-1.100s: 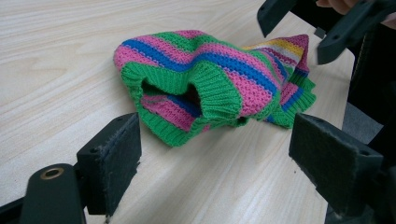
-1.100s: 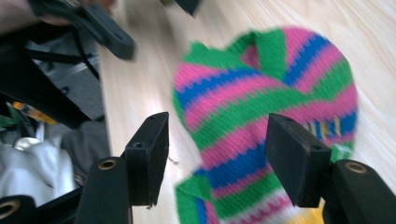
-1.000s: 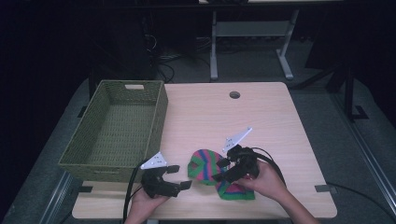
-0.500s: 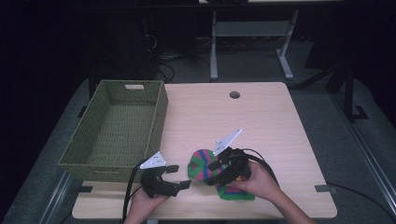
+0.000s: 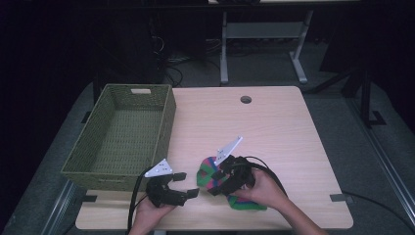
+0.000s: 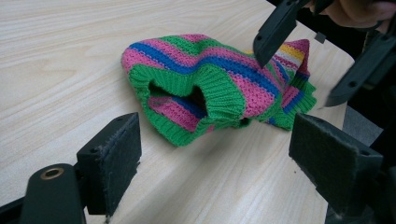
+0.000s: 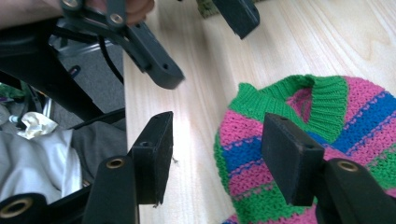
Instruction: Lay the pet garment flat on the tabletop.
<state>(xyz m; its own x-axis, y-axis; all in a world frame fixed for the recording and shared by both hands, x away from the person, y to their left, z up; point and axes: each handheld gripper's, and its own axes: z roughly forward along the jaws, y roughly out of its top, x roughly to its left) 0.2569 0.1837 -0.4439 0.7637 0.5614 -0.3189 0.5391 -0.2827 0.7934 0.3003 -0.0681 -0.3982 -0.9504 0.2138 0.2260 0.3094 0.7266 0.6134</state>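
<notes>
A small knitted garment (image 5: 207,175) with pink, green and blue stripes lies crumpled near the table's front edge. In the left gripper view its green ribbed opening (image 6: 205,100) faces me, just beyond my open left gripper (image 6: 224,163). That left gripper (image 5: 188,184) rests on the table immediately left of the knit, jaws pointing right. My right gripper (image 5: 216,180) hovers open over the knit's left part, pointing towards the left gripper. In the right gripper view, my open right gripper (image 7: 219,158) straddles the garment's edge (image 7: 327,135) and bare wood. Nothing is held.
A green woven basket (image 5: 169,112), empty, stands at the table's left side. A cable hole (image 5: 245,99) sits near the far edge. The table's front edge (image 5: 215,228) is close behind both hands. Desk legs and cables lie on the floor beyond.
My right gripper has moved left across the knitted garment, closer to the left gripper. The left gripper has stayed where it was, still open.
</notes>
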